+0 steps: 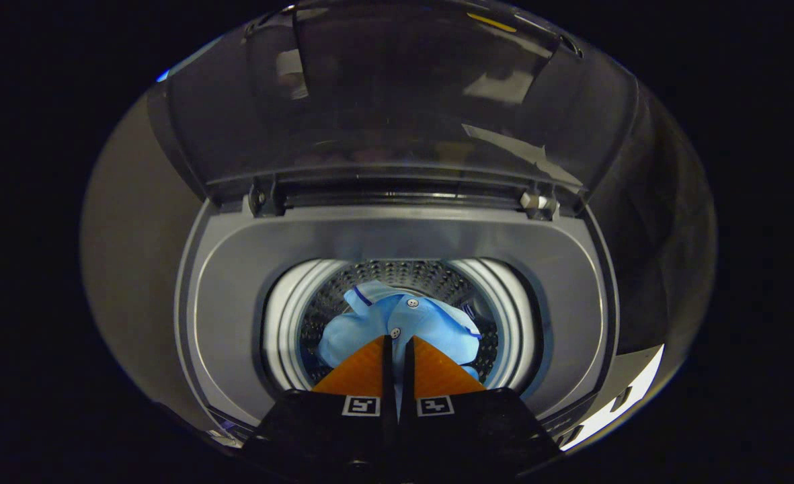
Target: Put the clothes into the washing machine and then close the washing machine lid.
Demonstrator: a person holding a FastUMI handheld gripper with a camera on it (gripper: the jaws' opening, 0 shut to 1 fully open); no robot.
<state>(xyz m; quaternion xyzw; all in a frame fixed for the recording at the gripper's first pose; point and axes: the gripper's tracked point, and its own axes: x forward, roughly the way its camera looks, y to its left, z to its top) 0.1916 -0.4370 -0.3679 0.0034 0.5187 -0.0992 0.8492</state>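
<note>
The gripper (397, 343) pointed down into the open top of the washer (235, 282). Its two fingers stood almost together, with only a thin slit left between them, and a strip of pale blue cloth showed in that slit near their base. Both fingers appeared to pinch the shirt (397, 319), whose fabric bunched right at the tips.

The shirt was light blue with a dark blue trim line along one edge. Two small buttons showed on its placket: one (412, 303) a little beyond the tips, the other (394, 332) right at them. The cloth hung inside the drum (430, 275), spread to both sides of the fingers and reaching past them towards the drum's far wall. The drum's wall was perforated metal, and a white ring (282, 316) circled its mouth.

Around the ring lay the washer's grey top deck, broad and smooth. Beyond the drum, the lid (397, 87) stood raised and tilted back on its hinges (538, 202), which sat at the far edge of the deck. The lid was dark and see-through, and glare patches lay on it. To the right of the washer, near the fingers' base, a bright white strip (628, 393) ran along the machine's outer edge.
</note>
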